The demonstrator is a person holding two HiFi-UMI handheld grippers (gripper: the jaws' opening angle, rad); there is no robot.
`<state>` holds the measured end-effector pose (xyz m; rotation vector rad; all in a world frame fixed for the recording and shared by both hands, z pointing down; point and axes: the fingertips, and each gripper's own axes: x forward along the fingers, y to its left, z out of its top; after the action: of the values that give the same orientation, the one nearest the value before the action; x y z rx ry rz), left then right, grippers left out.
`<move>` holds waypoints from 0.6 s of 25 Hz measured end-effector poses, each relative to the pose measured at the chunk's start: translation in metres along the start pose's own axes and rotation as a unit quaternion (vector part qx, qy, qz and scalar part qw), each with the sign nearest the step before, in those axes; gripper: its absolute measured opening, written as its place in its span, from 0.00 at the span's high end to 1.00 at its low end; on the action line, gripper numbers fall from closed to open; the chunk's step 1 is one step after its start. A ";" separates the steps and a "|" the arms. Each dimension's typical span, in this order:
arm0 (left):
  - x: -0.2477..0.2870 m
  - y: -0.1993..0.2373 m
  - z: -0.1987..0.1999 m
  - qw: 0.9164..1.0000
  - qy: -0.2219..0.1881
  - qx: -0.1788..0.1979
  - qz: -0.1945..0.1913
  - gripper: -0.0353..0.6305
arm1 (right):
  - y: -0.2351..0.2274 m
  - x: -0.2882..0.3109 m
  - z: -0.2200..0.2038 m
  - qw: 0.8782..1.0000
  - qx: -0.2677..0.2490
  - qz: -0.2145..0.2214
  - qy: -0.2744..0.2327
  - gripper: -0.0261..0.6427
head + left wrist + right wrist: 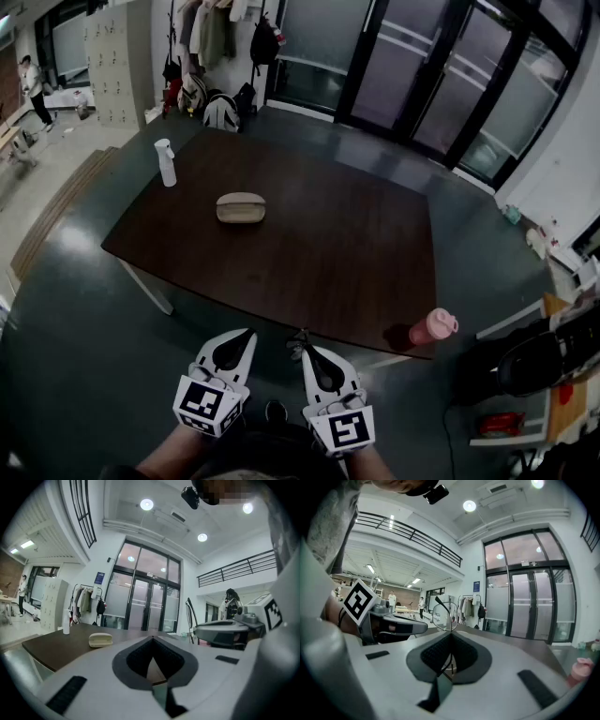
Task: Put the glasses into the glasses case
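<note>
The right gripper [451, 634] pinches the glasses [441, 616]; the left gripper [152, 639] is closed, empty; the case [241, 207] lies far on the table [319, 262].

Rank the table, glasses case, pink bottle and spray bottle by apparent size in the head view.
1. Table, by far the largest.
2. Glasses case and pink bottle: they look about alike, and the bottle sits nearer the camera, so I won't rank them.
3. Spray bottle, slim and farthest away.
</note>
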<state>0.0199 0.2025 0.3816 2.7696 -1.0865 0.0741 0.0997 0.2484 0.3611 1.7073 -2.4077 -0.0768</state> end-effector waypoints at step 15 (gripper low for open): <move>-0.005 0.026 -0.006 0.999 0.015 0.001 0.032 0.94 | 0.009 0.026 -0.012 0.999 0.020 0.018 0.024 0.98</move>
<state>-0.0016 0.1877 0.3907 2.7256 -1.1688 0.1228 0.0856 0.2281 0.3770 1.6620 -2.4196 0.0191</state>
